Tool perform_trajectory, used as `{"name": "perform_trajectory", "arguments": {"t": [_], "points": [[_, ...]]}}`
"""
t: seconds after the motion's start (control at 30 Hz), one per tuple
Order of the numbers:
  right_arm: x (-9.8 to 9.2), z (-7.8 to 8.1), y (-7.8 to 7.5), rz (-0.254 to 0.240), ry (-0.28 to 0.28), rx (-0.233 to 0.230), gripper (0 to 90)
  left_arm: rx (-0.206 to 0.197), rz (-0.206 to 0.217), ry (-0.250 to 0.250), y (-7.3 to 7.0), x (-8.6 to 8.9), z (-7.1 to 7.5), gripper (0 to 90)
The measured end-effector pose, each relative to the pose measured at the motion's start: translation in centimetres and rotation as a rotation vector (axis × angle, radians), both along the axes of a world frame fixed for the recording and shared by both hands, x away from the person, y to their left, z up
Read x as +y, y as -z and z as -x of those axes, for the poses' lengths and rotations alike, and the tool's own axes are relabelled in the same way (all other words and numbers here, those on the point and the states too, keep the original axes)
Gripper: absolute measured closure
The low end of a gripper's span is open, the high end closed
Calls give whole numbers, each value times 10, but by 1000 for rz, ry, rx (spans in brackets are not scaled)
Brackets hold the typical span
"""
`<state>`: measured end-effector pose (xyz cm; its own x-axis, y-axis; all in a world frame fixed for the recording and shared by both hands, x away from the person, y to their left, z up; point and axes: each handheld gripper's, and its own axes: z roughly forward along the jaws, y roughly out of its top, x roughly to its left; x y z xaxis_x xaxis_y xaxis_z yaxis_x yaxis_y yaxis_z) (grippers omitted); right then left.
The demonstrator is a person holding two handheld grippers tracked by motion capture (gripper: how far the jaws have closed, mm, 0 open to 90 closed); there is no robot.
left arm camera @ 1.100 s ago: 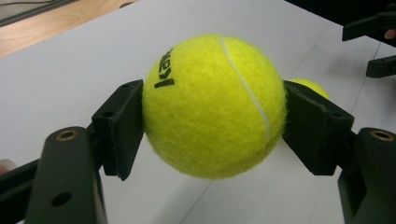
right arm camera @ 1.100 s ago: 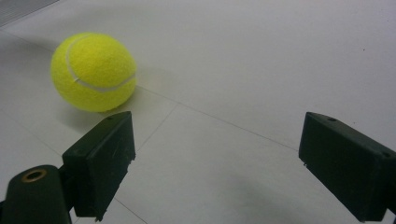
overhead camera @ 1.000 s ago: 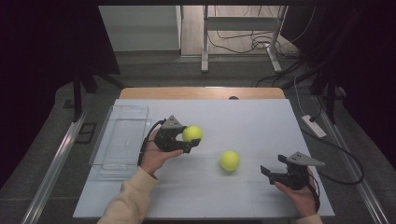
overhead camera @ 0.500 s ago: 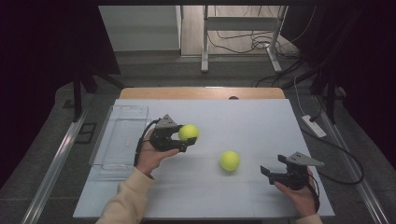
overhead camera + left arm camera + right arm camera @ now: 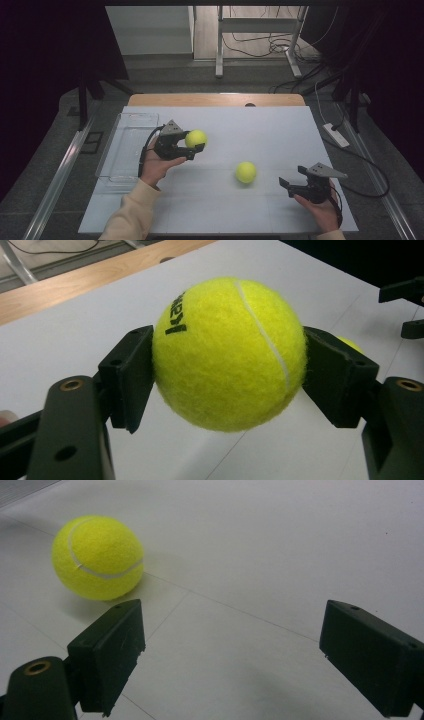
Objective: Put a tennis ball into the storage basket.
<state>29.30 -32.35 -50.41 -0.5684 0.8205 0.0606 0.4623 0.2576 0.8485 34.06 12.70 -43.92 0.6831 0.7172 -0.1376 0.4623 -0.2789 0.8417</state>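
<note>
The left tool is clamped on a tennis ball, lifted above the bench near its left edge, beside a clear tray. The second ball lies on the bench toward the near right corner, and the right tool waits just beside it with jaws spread, holding nothing.

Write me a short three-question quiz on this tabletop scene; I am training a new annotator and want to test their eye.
1. True or false: the left claw is shut on a fuzzy yellow tennis ball.
2. Where is the second fuzzy yellow tennis ball? A) in the clear plastic tray B) on the white table top C) in the right claw
3. How do the right claw's jaws stand?

Key
1. True.
2. B.
3. Open, with nothing between them.
</note>
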Motion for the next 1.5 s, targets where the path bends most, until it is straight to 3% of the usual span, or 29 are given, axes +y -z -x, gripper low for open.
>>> {"name": "perform_trajectory", "arguments": {"t": [0.3, 1.5], "points": [[0, 0, 1, 5, -3, 0, 107, -18, 15, -16, -6, 11, 4, 273], [0, 0, 1, 5, 0, 1, 108, -25, 46, -90, -8, 42, 7, 273]]}}
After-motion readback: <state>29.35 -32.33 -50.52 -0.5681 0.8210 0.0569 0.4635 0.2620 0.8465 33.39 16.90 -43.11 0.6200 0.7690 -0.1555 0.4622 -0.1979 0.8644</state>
